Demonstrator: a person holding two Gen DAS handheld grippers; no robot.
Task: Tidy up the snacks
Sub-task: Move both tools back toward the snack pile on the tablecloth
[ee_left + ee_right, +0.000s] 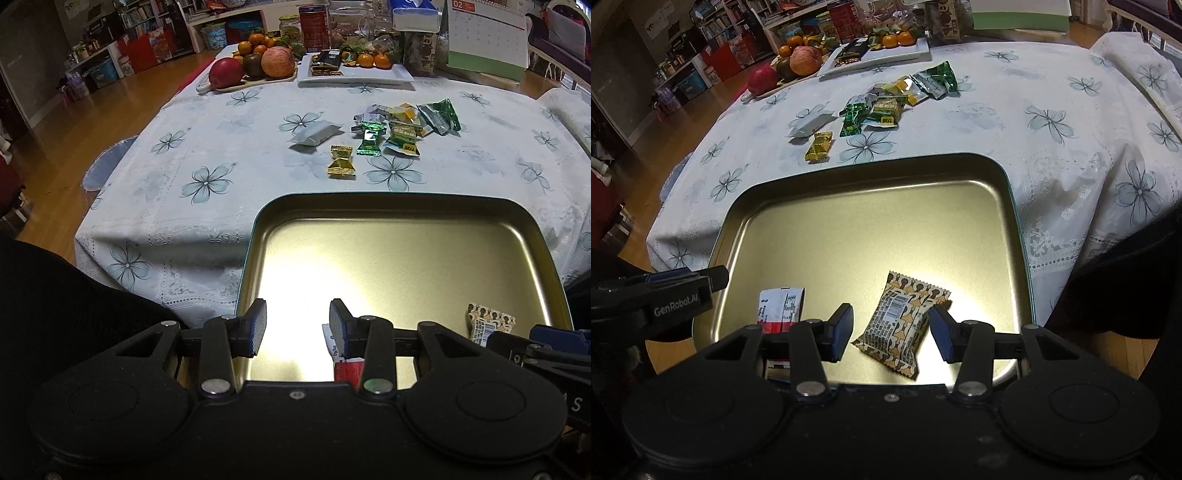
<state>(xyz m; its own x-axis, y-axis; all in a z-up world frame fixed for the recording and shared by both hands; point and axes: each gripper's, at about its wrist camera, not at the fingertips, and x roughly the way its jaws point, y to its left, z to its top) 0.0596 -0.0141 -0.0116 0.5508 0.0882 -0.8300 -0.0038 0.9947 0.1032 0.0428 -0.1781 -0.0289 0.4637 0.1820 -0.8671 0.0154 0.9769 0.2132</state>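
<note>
Two hand-held grippers hang over the near end of a gold metal tin (871, 221) set at the table's edge. The tin is the reference for everything here. Two snacks already lie on its floor at the near end: a brown patterned packet (901, 325) and, to its left in the right wrist view, a red-and-white packet (781, 306).

The right gripper (890, 332) straddles the brown packet with its jaws partly apart. Its right pad seems to touch or overlap the packet's edge while the left pad stands clear, so nothing looks clamped. The left gripper (297, 328) is likewise partly open and empty, with the red-and-white packet (345, 363) half hidden behind its right finger.

Beyond the tin's far rim the rest waits on the flowered tablecloth (177, 206) — a gold-wrapped candy (341, 164) nearest the rim, a white packet (314, 134) a little farther, and a heap of green and yellow packets (406, 127) farther still.

The step in hand appears to be the drop-off, with both packets let go inside the tin. The next move likely calls for lifting clear of the tin's wall and reaching past its far rim — the gold candy looks the easiest pick, lying alone and free of the heap.
</note>
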